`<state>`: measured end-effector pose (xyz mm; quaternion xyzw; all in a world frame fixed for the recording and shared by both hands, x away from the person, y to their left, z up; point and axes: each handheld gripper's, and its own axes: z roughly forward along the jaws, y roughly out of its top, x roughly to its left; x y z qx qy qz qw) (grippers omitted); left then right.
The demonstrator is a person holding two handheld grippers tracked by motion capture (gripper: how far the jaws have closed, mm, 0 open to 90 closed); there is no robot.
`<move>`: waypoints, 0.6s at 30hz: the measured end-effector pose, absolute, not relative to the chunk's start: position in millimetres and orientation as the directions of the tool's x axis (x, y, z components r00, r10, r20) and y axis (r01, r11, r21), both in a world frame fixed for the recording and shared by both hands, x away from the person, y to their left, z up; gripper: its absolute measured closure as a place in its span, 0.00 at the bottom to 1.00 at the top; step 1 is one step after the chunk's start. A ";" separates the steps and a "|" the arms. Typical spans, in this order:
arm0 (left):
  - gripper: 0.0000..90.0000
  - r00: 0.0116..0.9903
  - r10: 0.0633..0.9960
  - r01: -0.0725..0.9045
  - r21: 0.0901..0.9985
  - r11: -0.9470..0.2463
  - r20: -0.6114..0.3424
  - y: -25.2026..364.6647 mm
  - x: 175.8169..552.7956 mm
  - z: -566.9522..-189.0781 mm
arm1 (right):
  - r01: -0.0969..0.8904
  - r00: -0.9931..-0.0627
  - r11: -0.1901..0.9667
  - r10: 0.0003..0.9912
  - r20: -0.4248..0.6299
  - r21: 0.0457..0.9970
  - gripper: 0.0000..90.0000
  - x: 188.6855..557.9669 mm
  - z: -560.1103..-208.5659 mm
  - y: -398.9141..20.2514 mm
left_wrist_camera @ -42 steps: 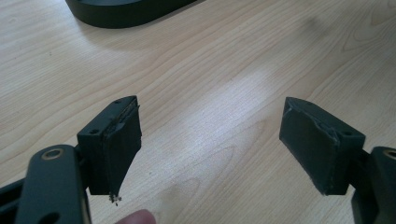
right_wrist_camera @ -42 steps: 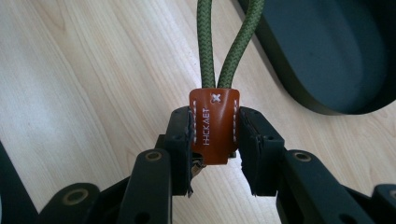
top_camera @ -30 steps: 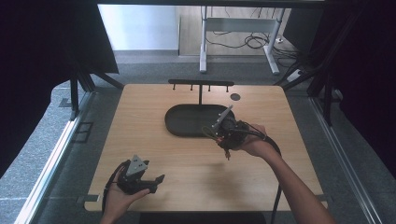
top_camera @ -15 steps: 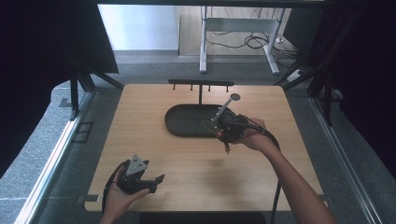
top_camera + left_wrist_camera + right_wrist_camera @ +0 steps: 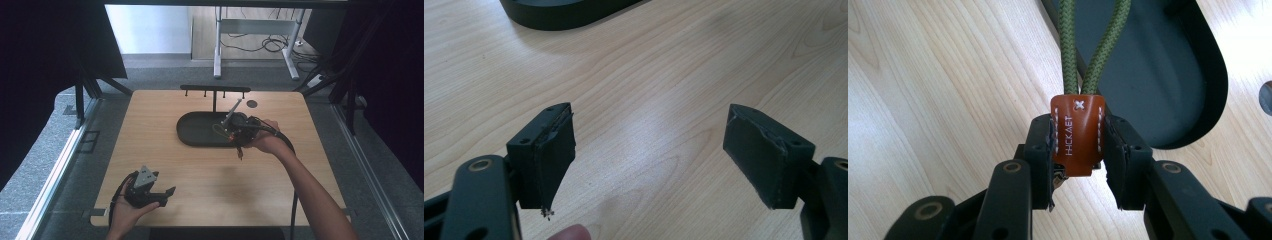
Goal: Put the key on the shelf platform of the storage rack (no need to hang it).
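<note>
Clamping the brown leather tab (image 5: pixel 1077 135) between its two black jaws, your right gripper (image 5: pixel 1079 150) grasps the thing squarely: the tab sits upright in the grip, one jaw pressed on each stitched side, its top edge standing clear above the pads. From the tab's top two strands of green cord (image 5: pixel 1093 45) rise side by side and run out of the upper edge of the right gripper view, so how far the cord goes you cannot tell there. In the high view your right gripper (image 5: pixel 235 125) hovers at the right end of the black tray (image 5: pixel 192 132), near the middle of the table (image 5: pixel 280 200), with your right hand (image 5: pixel 265 141) just behind it; a slim grey piece sticks up and away from the gripper toward the far side, too small to make out.

That tray is a shallow, dark oval; the part of its floor that shows looks bare, though the gripper covers its right end. Behind it stands a low black rack (image 5: pixel 215 90) with short pegs along its bar. A small dark round spot (image 5: pixel 252 104) lies on the table just right of the rack.

Your left gripper (image 5: pixel 649 160) is released, its jaws spread wide over bare wood with nothing between them. It rests near the table's near-left corner, well apart from the tray, whose rim is cut off at the top of the left gripper view.
</note>
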<state>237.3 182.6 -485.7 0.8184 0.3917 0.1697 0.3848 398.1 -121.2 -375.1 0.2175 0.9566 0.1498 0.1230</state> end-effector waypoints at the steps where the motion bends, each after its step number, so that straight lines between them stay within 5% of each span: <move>1: 0.23 0.635 0.772 0.511 0.764 -0.395 -0.025 182.4 237.3 -486.0 | 0.378 -0.876 0.863 0.451 -0.172 0.335 0.74 399.8 -374.6 -119.8; 18: 0.23 0.631 0.775 0.512 0.765 -0.391 -0.026 185.7 237.6 -485.2 | 0.391 -0.871 0.855 0.464 -0.164 0.340 0.75 424.7 -368.4 -109.2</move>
